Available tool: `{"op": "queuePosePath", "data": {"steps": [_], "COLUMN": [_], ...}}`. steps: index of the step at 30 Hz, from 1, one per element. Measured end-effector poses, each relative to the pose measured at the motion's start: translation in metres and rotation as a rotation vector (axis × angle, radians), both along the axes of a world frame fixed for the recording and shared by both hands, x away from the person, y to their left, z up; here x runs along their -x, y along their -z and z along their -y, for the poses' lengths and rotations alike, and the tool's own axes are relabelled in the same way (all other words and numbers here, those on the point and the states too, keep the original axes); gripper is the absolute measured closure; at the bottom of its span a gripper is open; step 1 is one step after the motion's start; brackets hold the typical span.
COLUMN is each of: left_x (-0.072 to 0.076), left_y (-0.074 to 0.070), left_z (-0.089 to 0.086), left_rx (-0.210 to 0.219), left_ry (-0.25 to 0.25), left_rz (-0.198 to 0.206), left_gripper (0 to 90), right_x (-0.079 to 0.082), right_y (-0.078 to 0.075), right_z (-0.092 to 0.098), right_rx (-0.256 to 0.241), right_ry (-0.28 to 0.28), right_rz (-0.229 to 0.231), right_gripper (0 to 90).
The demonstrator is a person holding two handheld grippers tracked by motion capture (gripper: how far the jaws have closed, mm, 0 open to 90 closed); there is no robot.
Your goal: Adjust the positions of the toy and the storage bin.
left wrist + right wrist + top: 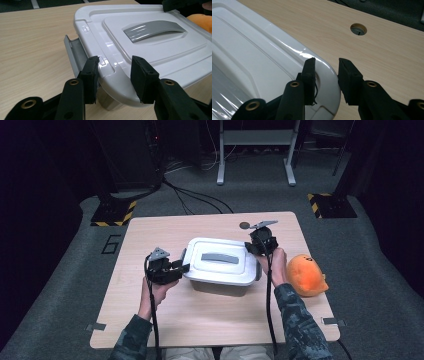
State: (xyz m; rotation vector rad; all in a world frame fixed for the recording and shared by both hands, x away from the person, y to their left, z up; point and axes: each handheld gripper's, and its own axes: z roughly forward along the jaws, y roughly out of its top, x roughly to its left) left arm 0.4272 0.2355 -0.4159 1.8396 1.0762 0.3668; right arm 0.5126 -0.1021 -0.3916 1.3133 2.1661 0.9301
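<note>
On pale wood table [200,315], white lidded box [220,260]; dim grey-carpeted room.

Both sleeves [295,320] wore what looked like dark camouflage; black cables [269,300] trailed from black grippers; brass-ringed holes [74,82] dotted the jaws.

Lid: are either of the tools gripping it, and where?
Both tools straddle the white lid: left tool at its near left corner, right tool at its far right corner. Whether the jaws have clamped cannot be told.

Box body [220,285] mostly hidden under lid [220,260]; orange plush toy [200,21] cut off by frame edge; contents unseen.
</note>
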Motion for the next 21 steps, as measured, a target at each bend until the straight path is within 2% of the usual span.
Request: {"op": "queuePosePath", "data": {"steps": [6,8,21], "left_x": [0.003,0.005,0.008], "left_y": [0.003,0.002,0.002], "left_z": [-0.002,-0.001,-0.002], "left_rx": [0.036,0.035,0.041], "left_ry": [-0.018,-0.026,-0.027], "left_rz": [-0.008,-0.008,-0.008], "left_gripper": [57.3,57.2,56.4], "right_x": [-0.007,-0.009,-0.018], "right_y": [-0.002,-0.002,-0.002], "right_z": [-0.006,-0.006,-0.017], "right_rx": [0.018,0.023,0.047], "right_ry": [-0.003,-0.015,-0.005], "right_rz": [-0.012,-0.004,0.006], "right_gripper": [66.5,66.3,65.3]}}
